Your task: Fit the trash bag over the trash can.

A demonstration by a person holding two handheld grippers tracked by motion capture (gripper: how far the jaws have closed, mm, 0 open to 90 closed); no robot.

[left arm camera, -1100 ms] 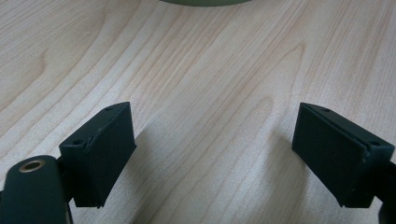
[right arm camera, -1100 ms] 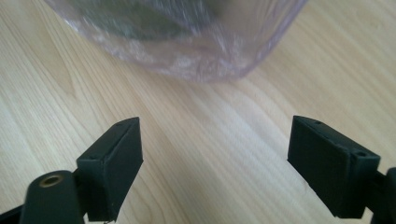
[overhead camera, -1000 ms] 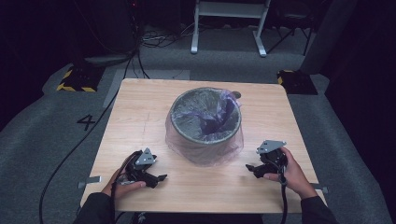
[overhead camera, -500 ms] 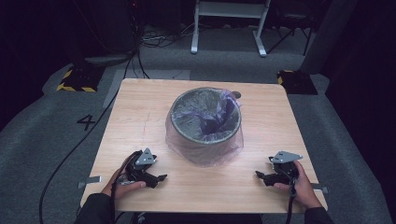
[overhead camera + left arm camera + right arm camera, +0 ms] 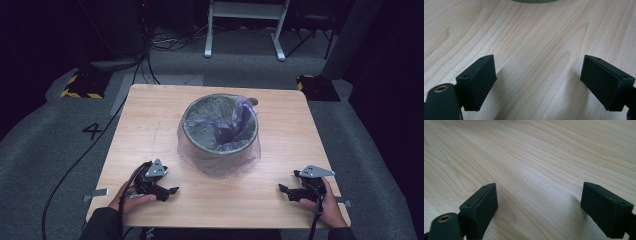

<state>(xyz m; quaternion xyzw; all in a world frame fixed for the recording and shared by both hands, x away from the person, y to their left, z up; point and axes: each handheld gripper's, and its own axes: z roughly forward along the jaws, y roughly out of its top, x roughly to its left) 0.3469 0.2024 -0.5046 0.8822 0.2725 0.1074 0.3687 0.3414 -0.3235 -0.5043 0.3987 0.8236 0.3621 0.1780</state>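
I see the bin [image 5: 220, 131] standing upright at the middle of the table [image 5: 150, 115], its clear bag liner [image 5: 217, 162] folded over the rim and draped down the outside. My left tongs [image 5: 172, 190] rest near the front left edge, jaws wide apart over bare wood with nothing between them. My right tongs [image 5: 281, 188] sit near the front right edge, equally wide and empty, well apart from the bin.

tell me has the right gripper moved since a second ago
Yes: the right gripper has shifted away from the bin, toward the table's near right corner.
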